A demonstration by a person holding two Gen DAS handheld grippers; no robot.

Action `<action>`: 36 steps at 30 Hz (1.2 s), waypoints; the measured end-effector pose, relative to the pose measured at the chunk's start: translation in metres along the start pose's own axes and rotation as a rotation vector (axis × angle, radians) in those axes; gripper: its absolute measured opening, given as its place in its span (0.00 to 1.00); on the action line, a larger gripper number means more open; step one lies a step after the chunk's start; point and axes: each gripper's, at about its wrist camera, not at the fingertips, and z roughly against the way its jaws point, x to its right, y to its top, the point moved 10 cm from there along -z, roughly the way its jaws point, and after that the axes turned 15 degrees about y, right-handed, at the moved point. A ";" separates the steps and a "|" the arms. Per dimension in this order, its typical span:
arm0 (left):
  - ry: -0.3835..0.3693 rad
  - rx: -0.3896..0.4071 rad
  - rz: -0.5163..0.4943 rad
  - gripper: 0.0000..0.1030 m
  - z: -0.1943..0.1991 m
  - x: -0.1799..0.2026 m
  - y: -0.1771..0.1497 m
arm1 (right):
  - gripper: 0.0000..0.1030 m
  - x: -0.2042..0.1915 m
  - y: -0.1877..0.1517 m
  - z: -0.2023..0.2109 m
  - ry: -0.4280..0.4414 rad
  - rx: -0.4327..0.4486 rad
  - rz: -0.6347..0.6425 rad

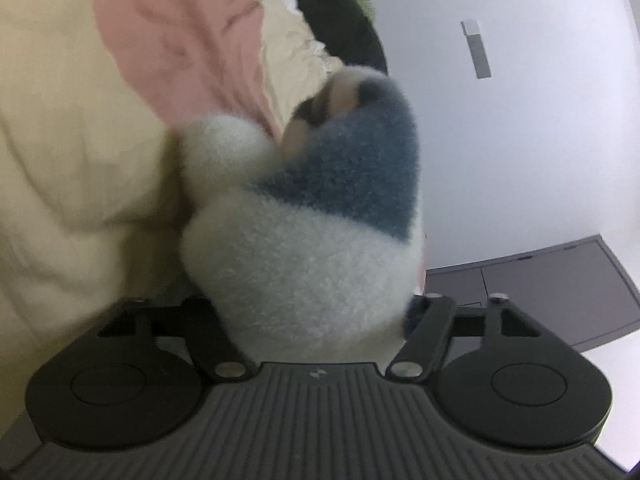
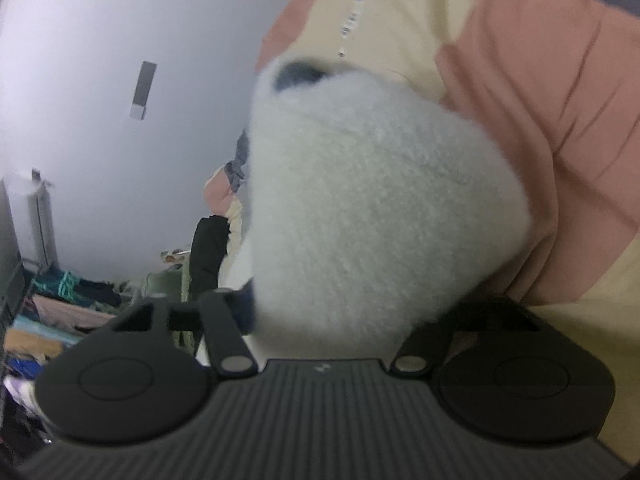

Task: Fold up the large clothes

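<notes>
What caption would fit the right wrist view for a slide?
Right claw buried in a fluffy white fleece garment, with a cream-and-pink garment behind and a clothes pile beside the white wall.

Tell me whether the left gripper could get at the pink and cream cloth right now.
Probably not: the left gripper seems full of fluffy white and blue fabric, which covers its fingertips and sits before the pink and cream cloth.

Both wrist views look along their fingers, very close and blurry, apparently sharing the fluffy garment (image 1: 304, 248).
</notes>
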 end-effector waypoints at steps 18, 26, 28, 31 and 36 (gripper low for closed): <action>-0.151 0.058 -0.044 0.61 0.092 0.040 -0.023 | 0.45 -0.098 0.004 0.079 0.164 0.036 0.258; -0.244 0.062 -0.127 0.61 0.110 0.133 -0.050 | 0.45 -0.141 0.063 0.117 0.244 0.083 0.264; -0.262 0.048 -0.154 0.61 0.106 0.164 -0.059 | 0.45 -0.150 0.085 0.129 0.251 0.105 0.270; -0.291 0.030 -0.182 0.61 0.098 0.207 -0.077 | 0.46 -0.165 0.121 0.149 0.261 0.138 0.281; -0.335 -0.008 -0.218 0.61 0.065 0.273 -0.112 | 0.46 -0.174 0.178 0.178 0.258 0.198 0.303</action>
